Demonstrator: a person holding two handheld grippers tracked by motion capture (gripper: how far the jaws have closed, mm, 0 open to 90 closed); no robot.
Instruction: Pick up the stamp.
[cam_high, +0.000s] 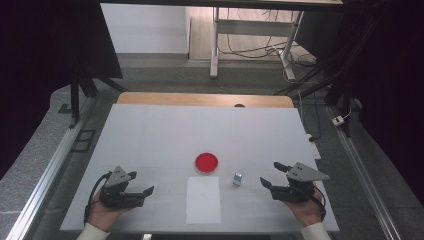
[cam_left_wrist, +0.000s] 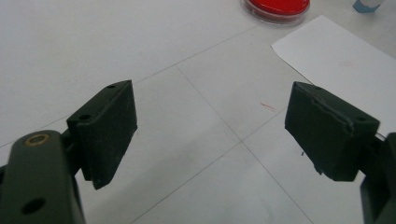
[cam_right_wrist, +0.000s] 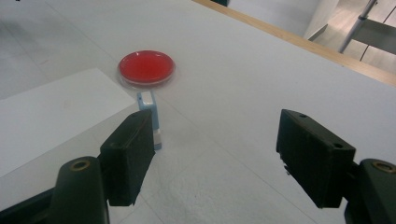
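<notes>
The right gripper (cam_right_wrist: 212, 158) has its jaws spread wide with nothing between them, just short of a small pale-blue block (cam_right_wrist: 150, 116) with a white top that stands upright on the white table (cam_high: 150, 135). The block sits just beside a sheet of paper (cam_high: 203, 199) and near a round red dish (cam_high: 206, 162). The left gripper (cam_left_wrist: 210, 130) also gapes empty, well apart from it.

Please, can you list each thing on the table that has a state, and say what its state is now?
Left gripper: open, nothing between its jaws, resting low by the table's near edge.
Right gripper: open, holding nothing, beside the small bottle.
Red petri dish: lying flat, untouched.
Small bottle: standing upright, apart from both grippers.
White paper sheet: lying flat, nothing on it.
</notes>
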